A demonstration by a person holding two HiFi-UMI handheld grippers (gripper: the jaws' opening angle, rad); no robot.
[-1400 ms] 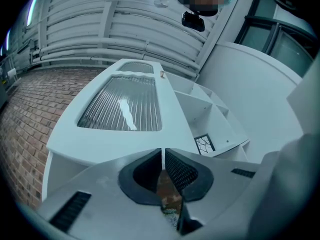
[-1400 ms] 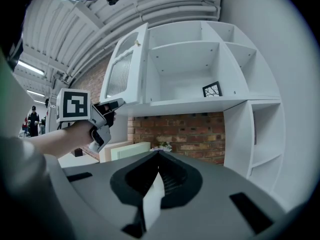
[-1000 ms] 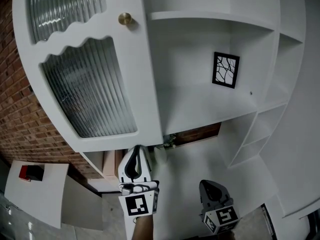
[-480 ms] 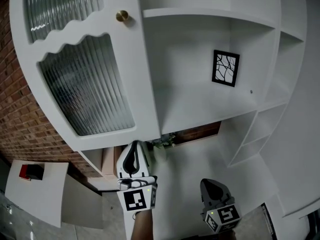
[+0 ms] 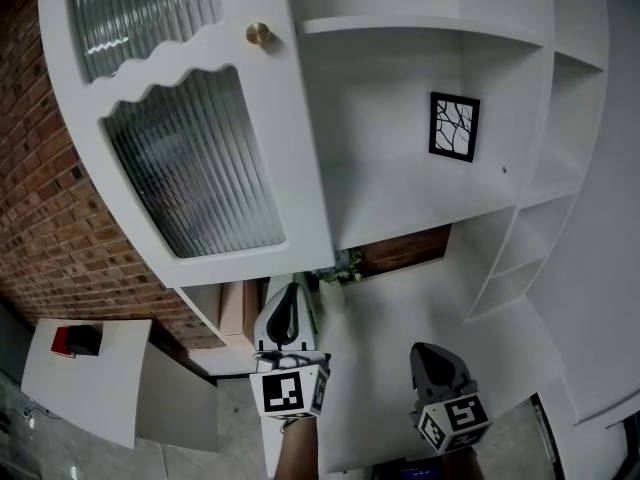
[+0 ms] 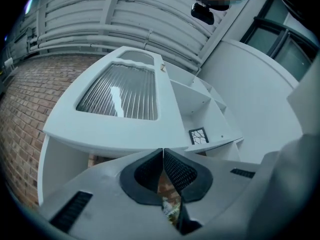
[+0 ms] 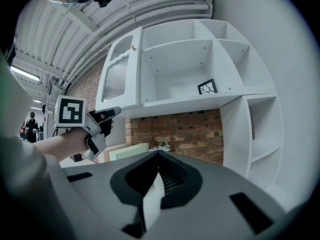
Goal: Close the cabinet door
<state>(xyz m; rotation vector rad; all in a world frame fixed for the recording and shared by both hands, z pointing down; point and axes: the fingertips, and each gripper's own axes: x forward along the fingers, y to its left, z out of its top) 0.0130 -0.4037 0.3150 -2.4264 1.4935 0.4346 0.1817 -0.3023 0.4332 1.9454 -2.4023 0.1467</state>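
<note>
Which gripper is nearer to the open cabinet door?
Left. The left gripper is just under the lower edge of the cabinet door; the right gripper is lower and further right, below the shelves.

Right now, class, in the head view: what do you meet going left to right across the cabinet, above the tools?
Brick wall → brass knob on the cabinet door → black-and-white framed picture → narrow side shelves.

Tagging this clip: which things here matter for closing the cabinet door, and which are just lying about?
For the job: door, knob, cabinet, left tool.
Lying about: picture, plant, red box.
</note>
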